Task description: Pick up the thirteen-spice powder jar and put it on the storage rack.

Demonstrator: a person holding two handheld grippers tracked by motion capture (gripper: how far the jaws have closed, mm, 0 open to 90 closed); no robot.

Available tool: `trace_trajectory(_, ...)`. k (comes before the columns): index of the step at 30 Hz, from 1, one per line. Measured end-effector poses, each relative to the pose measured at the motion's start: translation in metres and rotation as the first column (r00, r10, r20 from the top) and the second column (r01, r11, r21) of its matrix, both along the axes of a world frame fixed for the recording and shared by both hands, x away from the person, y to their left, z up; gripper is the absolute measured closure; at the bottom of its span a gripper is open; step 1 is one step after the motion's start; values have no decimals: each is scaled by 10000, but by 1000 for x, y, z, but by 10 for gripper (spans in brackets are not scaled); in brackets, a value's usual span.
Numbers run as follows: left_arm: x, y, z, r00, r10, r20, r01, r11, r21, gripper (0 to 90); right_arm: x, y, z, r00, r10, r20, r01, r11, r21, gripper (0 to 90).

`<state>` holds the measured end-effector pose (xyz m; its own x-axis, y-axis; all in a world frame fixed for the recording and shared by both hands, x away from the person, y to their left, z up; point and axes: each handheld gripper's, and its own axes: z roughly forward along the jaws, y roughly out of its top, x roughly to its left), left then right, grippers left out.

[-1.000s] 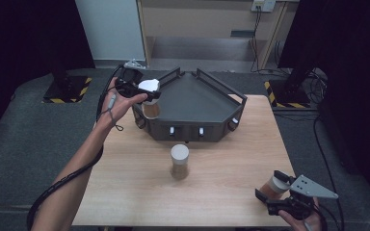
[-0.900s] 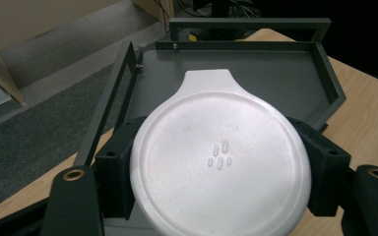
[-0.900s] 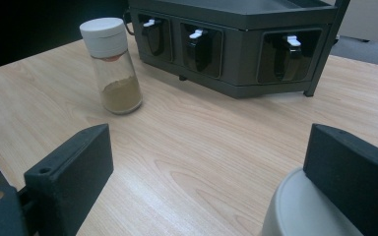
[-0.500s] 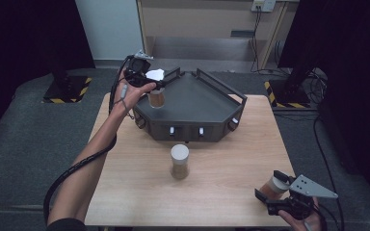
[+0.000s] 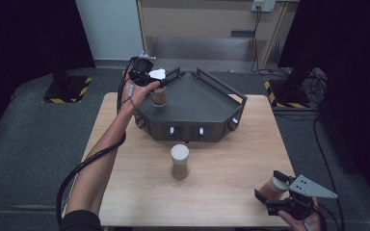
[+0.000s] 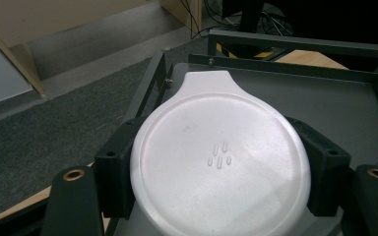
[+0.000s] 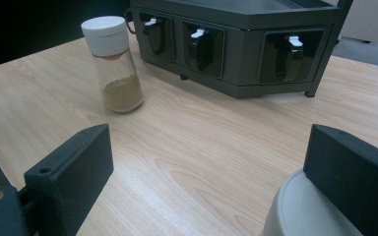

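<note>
Gripping a white-lidded spice jar [image 5: 158, 94] by its lid, the left gripper [image 5: 150, 80] holds it above the rack's [image 5: 207, 103] back-left corner.

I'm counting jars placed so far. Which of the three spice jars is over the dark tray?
The jar clamped in the left gripper, at the tray's left corner. The middle jar stands on the bare table; the third is by the right gripper.
</note>
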<state>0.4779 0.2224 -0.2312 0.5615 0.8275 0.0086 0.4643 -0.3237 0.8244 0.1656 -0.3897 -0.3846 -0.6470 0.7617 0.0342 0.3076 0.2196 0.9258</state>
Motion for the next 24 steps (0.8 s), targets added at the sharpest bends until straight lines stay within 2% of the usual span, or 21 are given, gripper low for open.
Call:
trace_trajectory(5, 5, -3, -9, 9998, 156, -118, -157, 9999, -60, 300, 0, 0, 0, 10000, 17, 14, -17, 10000, 9, 52)
trace_trajectory(12, 10, -7, -17, 9996, 137, -260, -138, 9999, -32, 300, 0, -1, 0, 10000, 35, 19, -35, 10000, 10, 53)
trace_trajectory(24, 9, -12, -21, 9998, 153, -108, -152, 9999, 49, 297, 0, 0, 0, 10000, 79, 26, -79, 10000, -38, 53)
